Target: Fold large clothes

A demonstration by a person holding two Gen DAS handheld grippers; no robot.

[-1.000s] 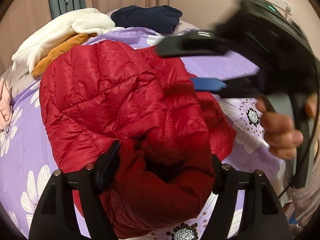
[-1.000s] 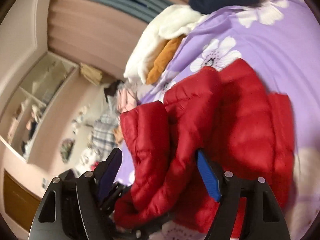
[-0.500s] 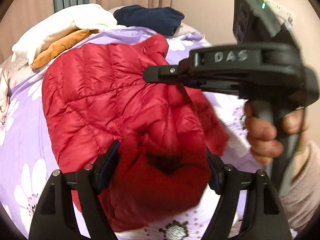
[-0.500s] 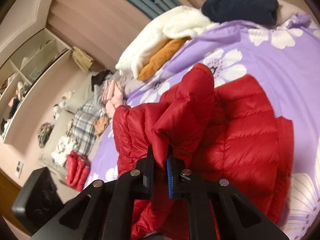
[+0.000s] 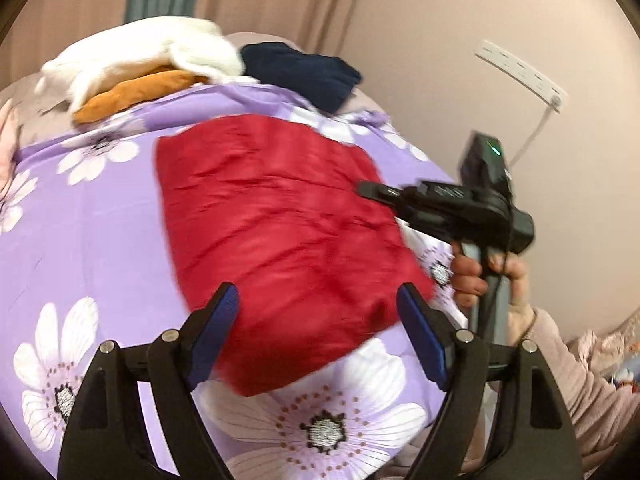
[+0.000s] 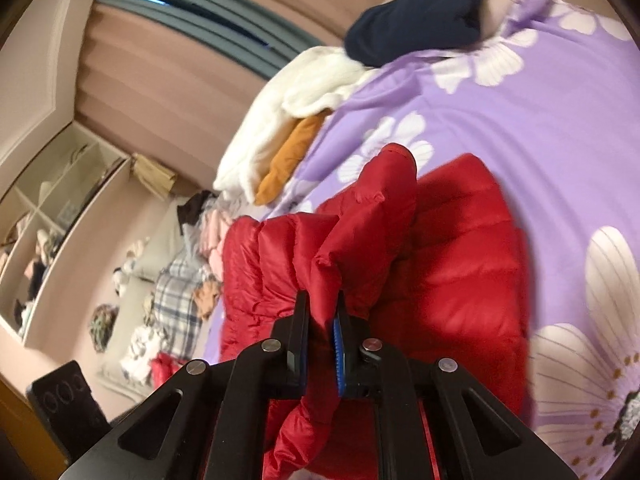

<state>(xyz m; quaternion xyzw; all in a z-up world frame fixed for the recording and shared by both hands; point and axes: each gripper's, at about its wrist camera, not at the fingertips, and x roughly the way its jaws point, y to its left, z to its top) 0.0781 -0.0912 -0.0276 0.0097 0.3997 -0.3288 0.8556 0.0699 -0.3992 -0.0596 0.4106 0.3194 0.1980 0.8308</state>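
A red quilted puffer jacket (image 5: 280,224) lies in a folded block on the purple flowered bedspread (image 5: 88,216). My left gripper (image 5: 318,320) is open and empty, its jaws just in front of the jacket's near edge. My right gripper (image 6: 320,320) is shut on a raised fold of the red jacket (image 6: 360,236), lifting it above the rest of the garment. In the left wrist view the right gripper (image 5: 370,190) comes in from the right at the jacket's far right edge, held by a hand.
A white garment (image 5: 136,56), an orange one (image 5: 136,94) and a navy one (image 5: 304,74) are piled at the bed's far edge. A wall with a power strip (image 5: 520,76) is at the right. Shelves (image 6: 52,216) and a cluttered sofa (image 6: 168,292) stand beyond the bed.
My left gripper let go of the jacket and drew back, open. My right gripper closed on a fold of the jacket and holds it up. The jacket now lies flatter.
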